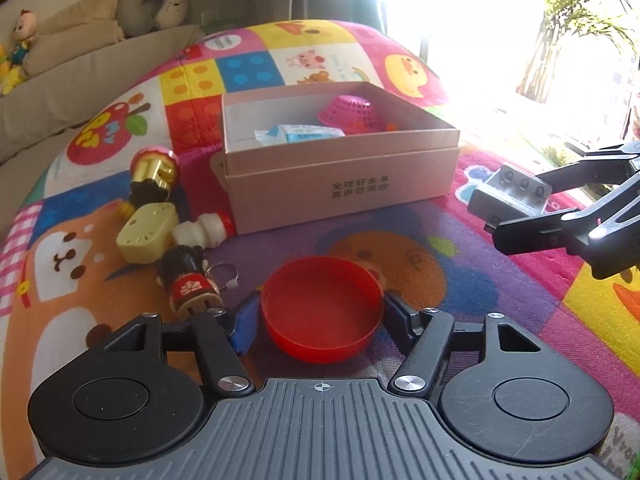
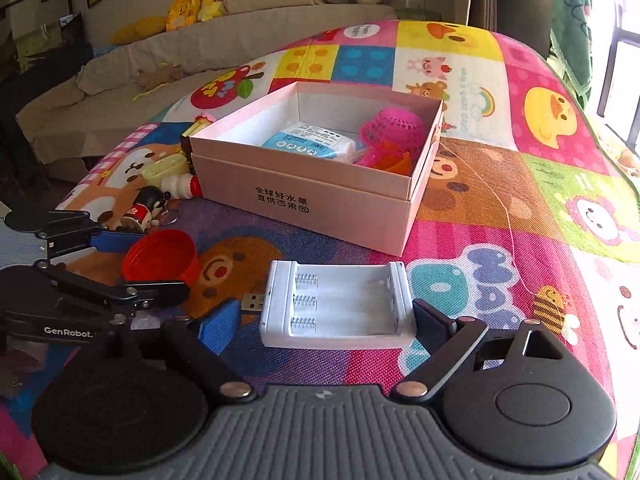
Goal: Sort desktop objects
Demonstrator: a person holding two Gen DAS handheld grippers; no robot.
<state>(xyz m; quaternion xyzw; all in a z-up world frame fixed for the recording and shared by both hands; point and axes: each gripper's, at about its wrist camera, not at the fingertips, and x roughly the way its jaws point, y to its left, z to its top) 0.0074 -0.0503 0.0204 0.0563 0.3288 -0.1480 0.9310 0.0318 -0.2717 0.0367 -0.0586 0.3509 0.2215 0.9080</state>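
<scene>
My left gripper is shut on a red plastic bowl, open side up, just above the mat; it also shows in the right wrist view. My right gripper is shut on a white battery charger with a USB plug at its left; it also shows in the left wrist view. A pink cardboard box stands open ahead, holding a blue-white packet and a pink mesh basket. It also shows in the right wrist view.
Left of the box lie a doll keychain, a cream-yellow case, a small white bottle with a red cap and a gold-and-pink toy. All rest on a colourful cartoon mat. A beige sofa with plush toys is behind.
</scene>
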